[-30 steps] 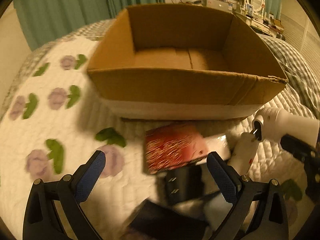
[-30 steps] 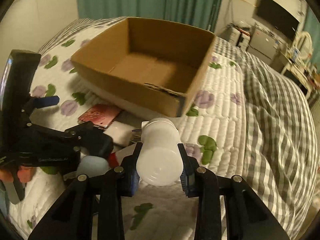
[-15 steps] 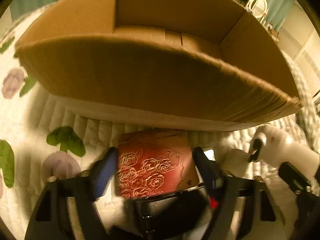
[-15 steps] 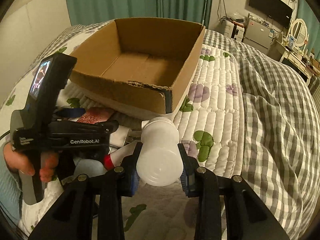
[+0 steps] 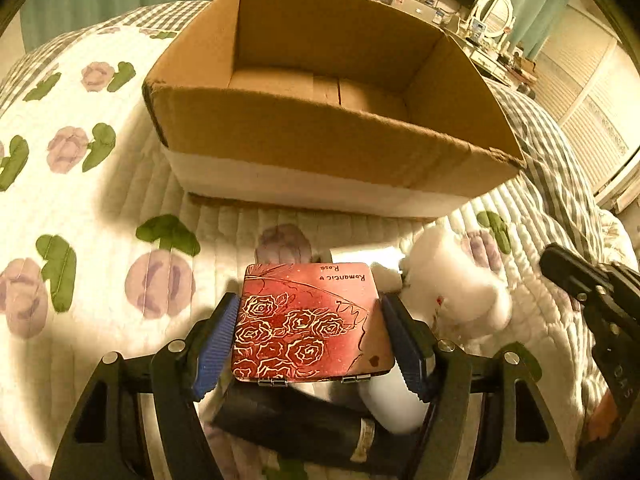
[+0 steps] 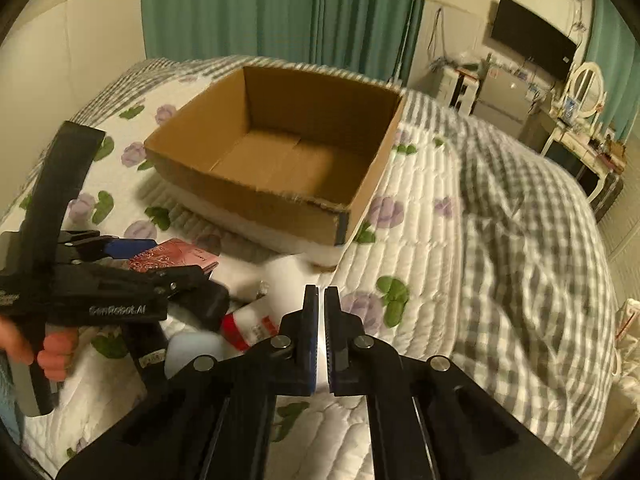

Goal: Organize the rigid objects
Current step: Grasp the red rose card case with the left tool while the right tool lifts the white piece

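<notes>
My left gripper is shut on a red tin with a rose pattern and holds it just above the bed, in front of the open cardboard box. My right gripper is shut and empty, raised over the bed to the right of the pile. The white jar lies blurred on the quilt beside the tin. The box is empty in the right wrist view, where the tin shows between the left gripper's fingers.
A black cylinder and a white tube with a red band lie in the pile under the left gripper. The flowered quilt covers the bed, with a grey checked blanket to the right. Furniture stands behind.
My left gripper closed on the red tin and lifted it back from the box. My right gripper let go of the white jar, which dropped to the quilt, and its jaws closed.
</notes>
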Demonstrator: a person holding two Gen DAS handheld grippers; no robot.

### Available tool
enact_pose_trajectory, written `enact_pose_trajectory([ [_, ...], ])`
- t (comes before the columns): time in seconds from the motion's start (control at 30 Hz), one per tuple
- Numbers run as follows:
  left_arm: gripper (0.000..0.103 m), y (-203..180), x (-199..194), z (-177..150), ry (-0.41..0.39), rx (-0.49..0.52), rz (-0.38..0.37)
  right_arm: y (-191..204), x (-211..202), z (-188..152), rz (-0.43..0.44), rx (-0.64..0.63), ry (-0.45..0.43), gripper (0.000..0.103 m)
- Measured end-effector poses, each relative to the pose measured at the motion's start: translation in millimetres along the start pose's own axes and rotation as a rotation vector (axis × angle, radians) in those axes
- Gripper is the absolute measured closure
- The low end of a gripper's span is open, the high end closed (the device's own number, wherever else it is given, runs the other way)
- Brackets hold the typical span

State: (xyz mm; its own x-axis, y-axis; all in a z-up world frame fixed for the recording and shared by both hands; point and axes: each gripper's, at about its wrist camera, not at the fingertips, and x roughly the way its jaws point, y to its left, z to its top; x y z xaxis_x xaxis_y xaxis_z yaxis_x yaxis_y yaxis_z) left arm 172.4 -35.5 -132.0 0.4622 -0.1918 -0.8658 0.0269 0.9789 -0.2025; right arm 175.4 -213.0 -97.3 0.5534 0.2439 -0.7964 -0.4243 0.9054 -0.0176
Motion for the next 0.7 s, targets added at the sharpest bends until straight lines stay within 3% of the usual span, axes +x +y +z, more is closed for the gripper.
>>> enact_pose_trajectory([
  [0.13, 0.031, 1.6, 4.2, -2.8, -0.001, 0.003, -0.003, -6.4, 10.9, -2.3, 0.05, 0.039, 0.062, 0.095],
  [0.2, 0.031, 4.1, 2.2, -4.7, -0.005, 0.009, -0.006, -5.9, 15.6, -2.6, 0.078, 0.041, 0.084, 0.059],
  [0.23, 0.031, 6.4, 3.7, -3.7, -0.007, 0.014, 0.002, -2.4, 16.2, -3.2, 0.089, 0.03, 0.082, 0.056],
  [0.4, 0.031, 8.0, -7.2, -7.2, -0.053, 0.055, 0.078, 20.8, 28.1, -5.8, 0.147, -0.084, 0.146, 0.053],
  [0.53, 0.031, 10.7, -16.1, -10.1, -0.078, 0.07, 0.103, 39.7, 55.7, -9.5, 0.075, -0.178, 0.253, 0.045],
  [0.63, 0.031, 9.6, -25.0, -12.9, -0.1, 0.082, 0.102, 43.5, 67.4, -10.5, 0.009, -0.203, 0.291, 0.045],
  [0.7, 0.031, 9.8, -30.2, -14.3, -0.116, 0.085, 0.105, 43.2, 68.7, -11.6, -0.024, -0.204, 0.287, 0.052],
])
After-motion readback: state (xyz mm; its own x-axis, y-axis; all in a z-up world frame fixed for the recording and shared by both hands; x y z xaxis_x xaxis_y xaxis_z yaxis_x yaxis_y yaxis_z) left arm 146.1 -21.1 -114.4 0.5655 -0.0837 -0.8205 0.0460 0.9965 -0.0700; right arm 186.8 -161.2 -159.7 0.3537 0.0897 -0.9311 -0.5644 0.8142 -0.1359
